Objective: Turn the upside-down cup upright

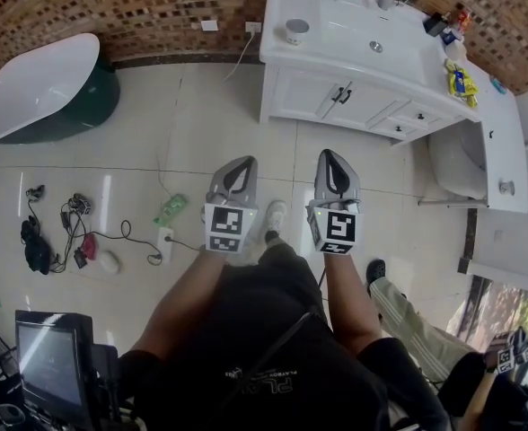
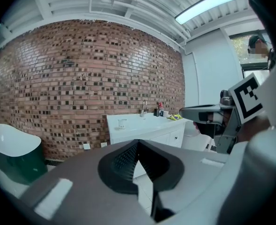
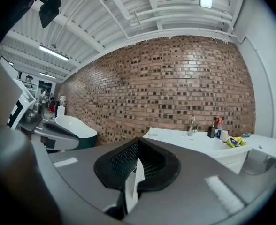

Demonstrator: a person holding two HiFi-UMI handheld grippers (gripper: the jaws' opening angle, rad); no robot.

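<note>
A small white cup (image 1: 296,30) stands on the left end of the white vanity top (image 1: 336,48), far ahead of me; the left gripper view shows the cup (image 2: 122,123) and the right gripper view the cup (image 3: 153,135) as small shapes, too small to tell which way up. My left gripper (image 1: 237,165) and right gripper (image 1: 334,158) are held side by side over the tiled floor, well short of the vanity. The jaws of the left gripper (image 2: 137,143) and of the right gripper (image 3: 138,142) meet with nothing between them.
A white and green bathtub (image 1: 39,88) stands at the left by the brick wall. Cables and small devices (image 1: 75,232) lie on the floor. A monitor (image 1: 53,357) is at lower left. A toilet (image 1: 457,164) stands right of the vanity, and another person (image 1: 426,339) is at lower right.
</note>
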